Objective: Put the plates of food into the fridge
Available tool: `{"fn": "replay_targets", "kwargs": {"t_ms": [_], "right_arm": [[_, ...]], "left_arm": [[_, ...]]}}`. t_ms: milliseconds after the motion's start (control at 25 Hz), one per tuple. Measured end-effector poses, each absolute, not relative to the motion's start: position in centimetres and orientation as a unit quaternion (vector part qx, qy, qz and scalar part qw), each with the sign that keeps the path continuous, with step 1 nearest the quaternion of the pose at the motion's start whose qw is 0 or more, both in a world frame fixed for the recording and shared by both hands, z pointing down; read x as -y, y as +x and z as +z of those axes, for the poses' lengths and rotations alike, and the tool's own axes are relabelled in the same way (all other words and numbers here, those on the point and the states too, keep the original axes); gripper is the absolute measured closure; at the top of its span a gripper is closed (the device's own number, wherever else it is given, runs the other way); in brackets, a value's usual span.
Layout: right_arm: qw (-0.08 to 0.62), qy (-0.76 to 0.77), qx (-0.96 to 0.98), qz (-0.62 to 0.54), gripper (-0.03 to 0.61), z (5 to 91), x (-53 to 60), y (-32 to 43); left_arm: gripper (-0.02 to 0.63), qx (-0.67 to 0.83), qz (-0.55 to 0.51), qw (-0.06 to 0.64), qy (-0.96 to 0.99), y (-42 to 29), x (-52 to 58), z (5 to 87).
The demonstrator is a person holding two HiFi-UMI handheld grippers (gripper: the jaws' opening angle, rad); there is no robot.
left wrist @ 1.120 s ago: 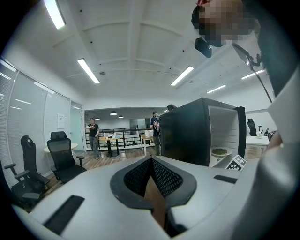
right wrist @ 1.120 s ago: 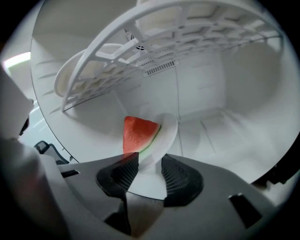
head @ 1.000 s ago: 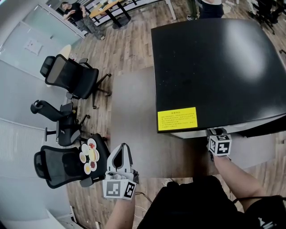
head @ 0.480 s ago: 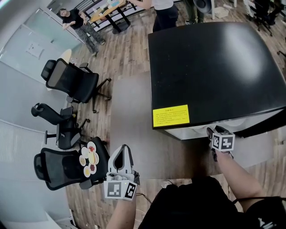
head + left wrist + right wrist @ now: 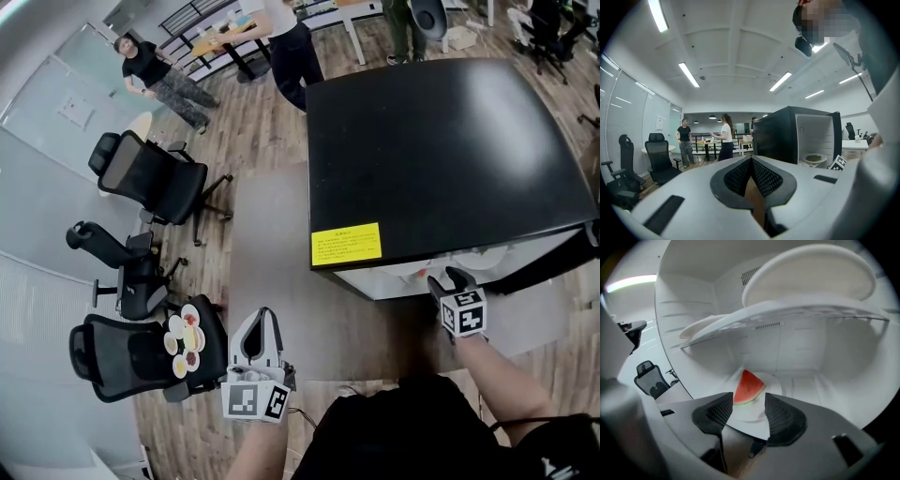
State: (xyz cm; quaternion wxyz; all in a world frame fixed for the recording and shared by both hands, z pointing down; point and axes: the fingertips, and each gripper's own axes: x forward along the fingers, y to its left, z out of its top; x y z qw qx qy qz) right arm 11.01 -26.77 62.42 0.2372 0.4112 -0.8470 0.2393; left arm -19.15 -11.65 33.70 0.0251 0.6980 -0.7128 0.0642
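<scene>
In the right gripper view a white plate (image 5: 752, 416) with a red watermelon slice (image 5: 749, 386) rests on the fridge's white floor. My right gripper (image 5: 746, 402) reaches into the fridge, and its jaws are opening, one on each side of the plate's near rim without pressing on it. In the head view that right gripper (image 5: 448, 279) is at the front of the black fridge (image 5: 441, 150). My left gripper (image 5: 256, 323) is low at the left, shut and empty. Several plates of food (image 5: 185, 339) sit on a black office chair's seat beside it.
The upper fridge shelf (image 5: 787, 310) carries two white plates (image 5: 811, 273). In the left gripper view the open fridge shows a plate of food (image 5: 813, 158) inside. More office chairs (image 5: 150, 173) stand at the left, and two people (image 5: 281, 42) stand by desks behind the fridge.
The right gripper has stayed at the fridge's opening. Two people have come into sight beyond the fridge as the view shifted. The left gripper has hardly moved.
</scene>
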Motion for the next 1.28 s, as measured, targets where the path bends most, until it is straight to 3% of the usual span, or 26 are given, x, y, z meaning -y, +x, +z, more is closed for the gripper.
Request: {"fn": "replay_targets", "kwargs": {"t_ms": [440,600,720,960,1280], "right_arm": [[0.157,0.376,0.891,0.197,0.369,57.3,22.4,10.6],[0.106,0.396,0.897,0.167,0.499,53.0,21.3,12.6],[0.077,0.418,0.894,0.141,0.543,49.4,21.4,14.0],[0.031,0.448,0.887,0.105,0.571,43.0,22.7,16.4],[0.038,0.454,0.888,0.061,0.572,40.2,23.1,17.8]], "left_arm": [[0.607,0.684,0.049,0.027,0.727,-16.8,13.2,34.4],[0.607,0.668,0.03,0.019,0.744,-15.2,14.0,33.7],[0.607,0.653,0.022,0.015,0.757,-14.1,14.6,33.3],[0.607,0.631,0.016,0.008,0.776,-12.1,15.1,33.1],[0.607,0.622,0.01,0.011,0.783,-10.3,15.4,34.0]]}}
